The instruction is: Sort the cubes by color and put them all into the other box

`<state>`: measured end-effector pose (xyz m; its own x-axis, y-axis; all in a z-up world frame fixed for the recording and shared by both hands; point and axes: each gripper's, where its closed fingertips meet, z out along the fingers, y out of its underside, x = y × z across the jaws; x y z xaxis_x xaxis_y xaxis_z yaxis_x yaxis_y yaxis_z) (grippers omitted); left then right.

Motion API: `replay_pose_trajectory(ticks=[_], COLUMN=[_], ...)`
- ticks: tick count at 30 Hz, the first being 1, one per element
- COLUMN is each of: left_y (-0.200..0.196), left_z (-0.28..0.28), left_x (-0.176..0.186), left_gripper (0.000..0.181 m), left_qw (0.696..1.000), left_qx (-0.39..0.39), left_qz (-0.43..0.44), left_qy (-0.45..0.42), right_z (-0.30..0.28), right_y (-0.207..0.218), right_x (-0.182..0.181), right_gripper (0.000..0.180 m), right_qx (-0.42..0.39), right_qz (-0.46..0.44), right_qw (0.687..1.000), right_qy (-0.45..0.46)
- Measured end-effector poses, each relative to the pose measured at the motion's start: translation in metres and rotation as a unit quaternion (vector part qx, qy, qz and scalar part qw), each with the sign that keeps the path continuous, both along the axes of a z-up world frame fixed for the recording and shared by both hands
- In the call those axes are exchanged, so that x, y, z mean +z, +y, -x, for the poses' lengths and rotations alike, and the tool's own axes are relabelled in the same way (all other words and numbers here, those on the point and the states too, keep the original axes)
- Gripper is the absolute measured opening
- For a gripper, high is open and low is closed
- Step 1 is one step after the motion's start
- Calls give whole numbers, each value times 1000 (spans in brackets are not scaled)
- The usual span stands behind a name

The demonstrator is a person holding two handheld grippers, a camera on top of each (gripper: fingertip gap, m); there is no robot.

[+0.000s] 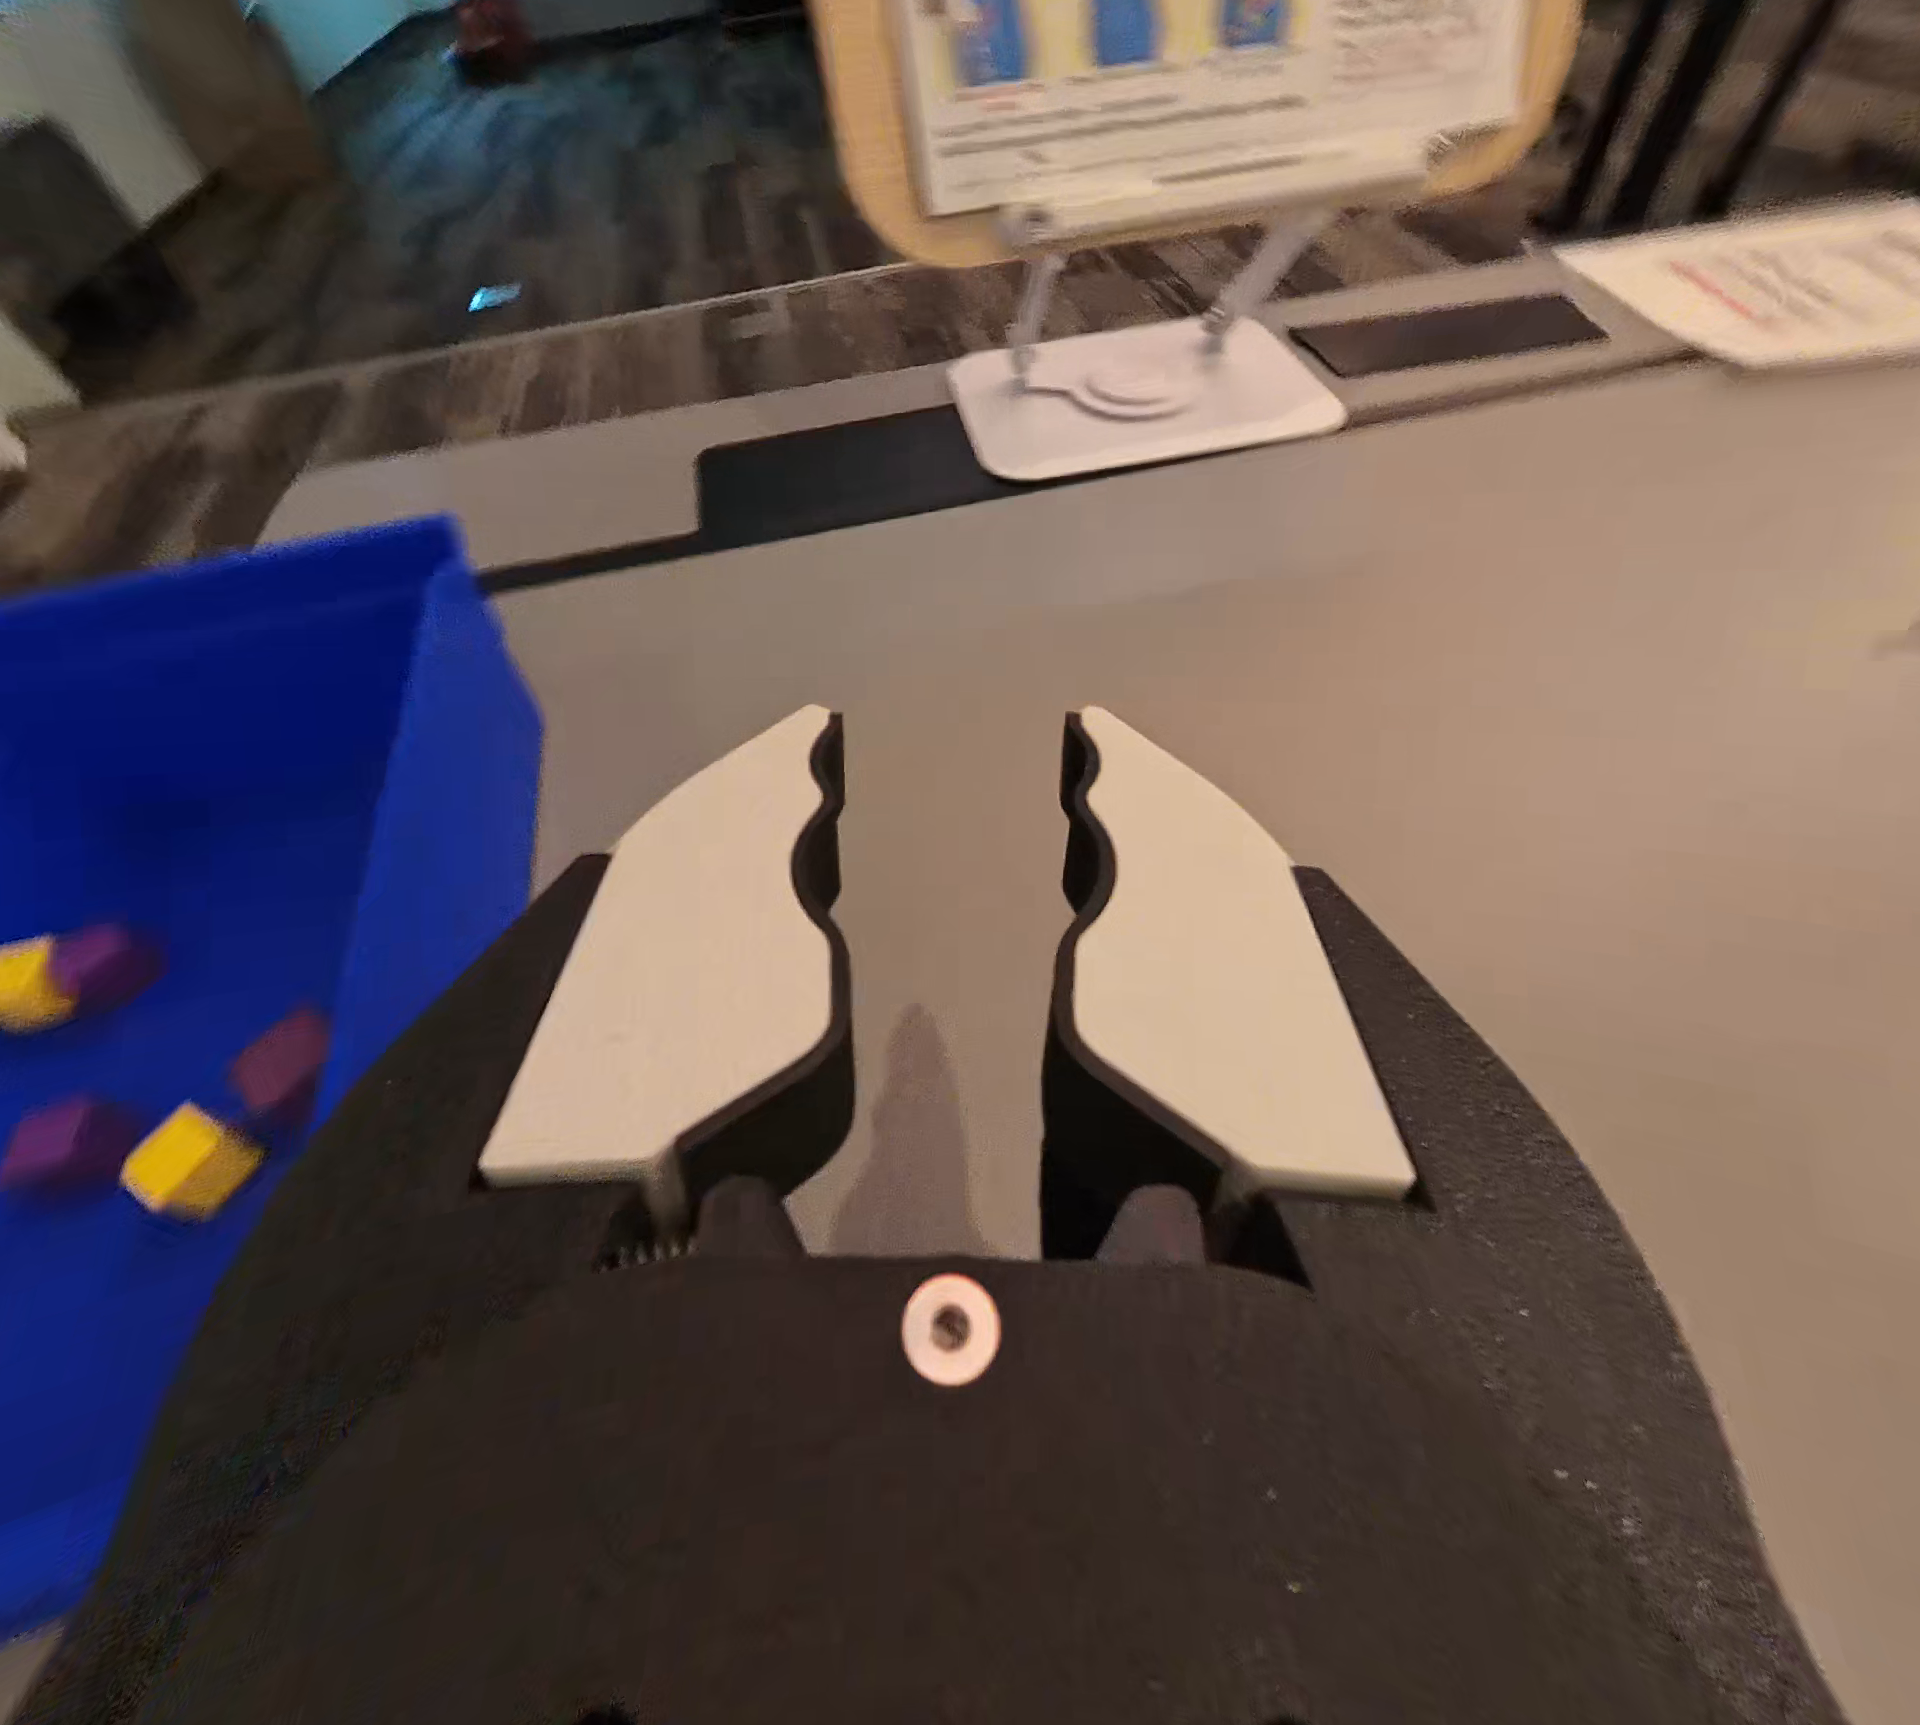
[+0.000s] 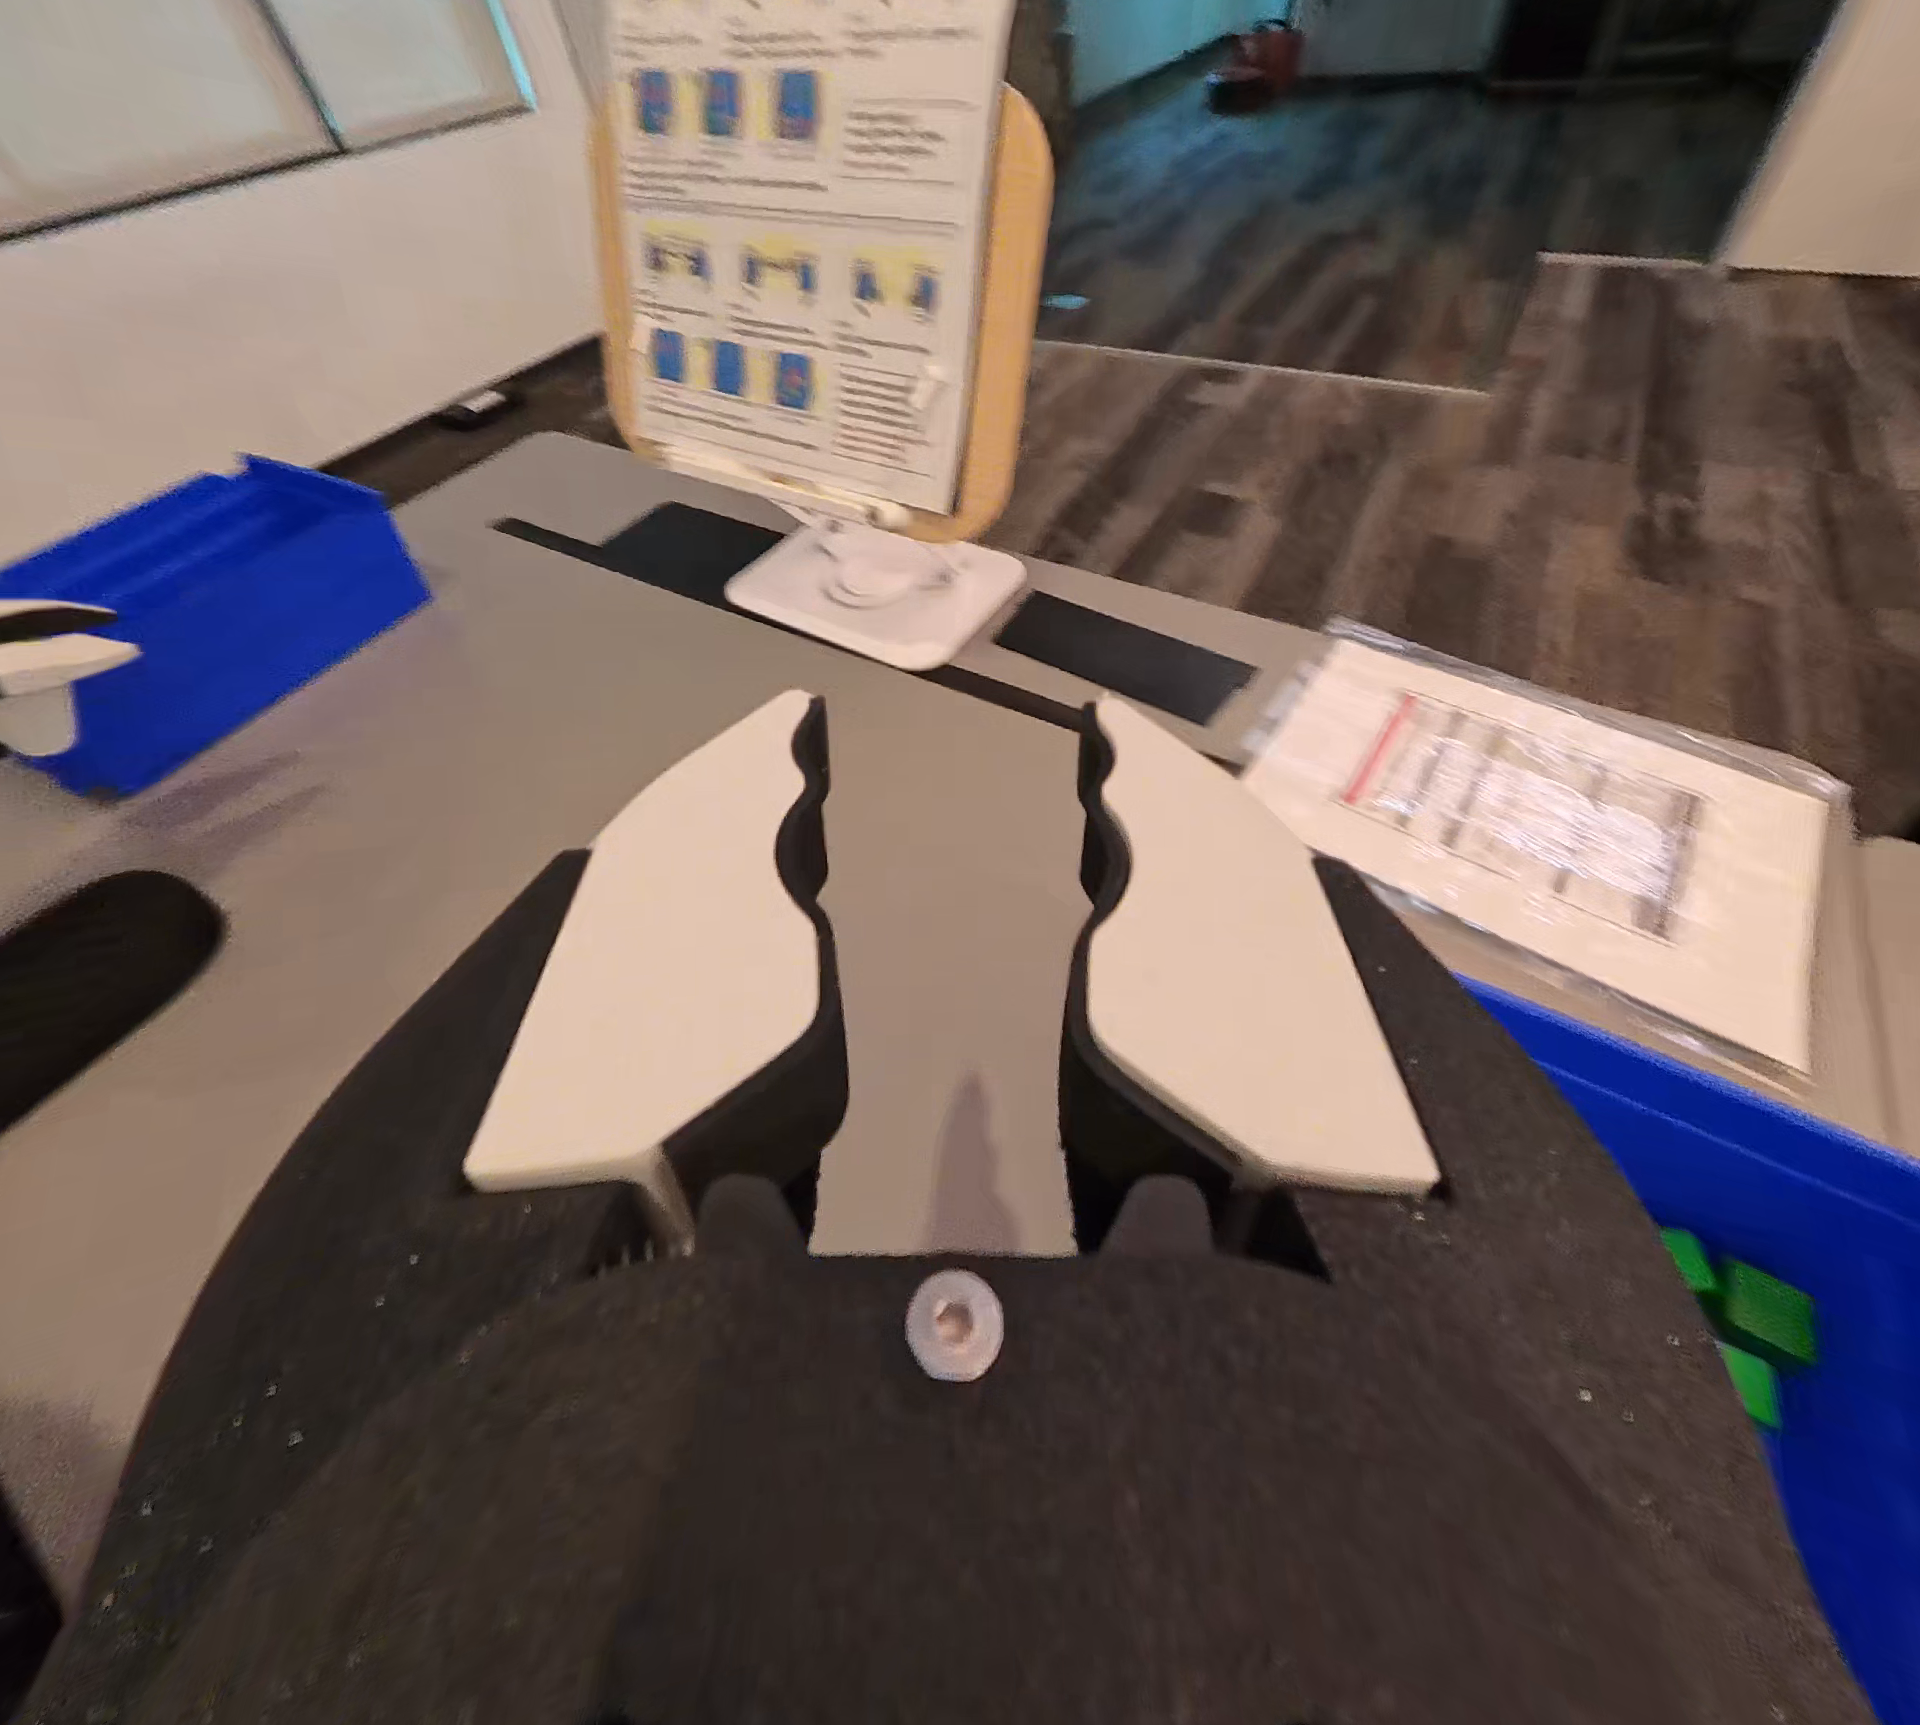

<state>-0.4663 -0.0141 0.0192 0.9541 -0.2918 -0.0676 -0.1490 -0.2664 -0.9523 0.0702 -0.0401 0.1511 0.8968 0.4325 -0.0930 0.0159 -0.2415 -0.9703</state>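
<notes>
Cubes (image 1: 187,1161) in the blue box (image 1: 260,740) looked light and rigid, so I planned gripping flat sides while left gripper (image 1: 951,719) and right gripper (image 2: 951,709) were released, empty.

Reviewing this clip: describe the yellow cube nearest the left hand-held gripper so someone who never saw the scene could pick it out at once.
In the left wrist view, start at the blue box on the grey table, left of the left hand-held gripper. On its floor lie purple and yellow cubes. The one meant is the yellow cube nearest the gripper's black body, between two purple cubes; the other yellow cube sits at the picture's left edge.
</notes>
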Motion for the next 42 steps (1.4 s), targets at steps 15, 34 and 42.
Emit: replay_pose_trajectory(ticks=[15, 34, 42], left_y=[12, 44, 45], left_z=[213, 241, 241], left_x=[-58, -148, -149], left_gripper=[35, 39, 23], left_qw=[975, 887, 891], left_qx=[49, -108, -92], left_qz=[181, 321, 333], left_qy=[118, 315, 294], right_z=[98, 107, 104], right_y=[22, 28, 28], right_x=[-40, -72, -80], right_gripper=[42, 48, 49], right_qx=[92, 109, 112], right_qz=[39, 93, 105], right_qw=[988, 979, 975], right_qy=[-114, -146, -159])
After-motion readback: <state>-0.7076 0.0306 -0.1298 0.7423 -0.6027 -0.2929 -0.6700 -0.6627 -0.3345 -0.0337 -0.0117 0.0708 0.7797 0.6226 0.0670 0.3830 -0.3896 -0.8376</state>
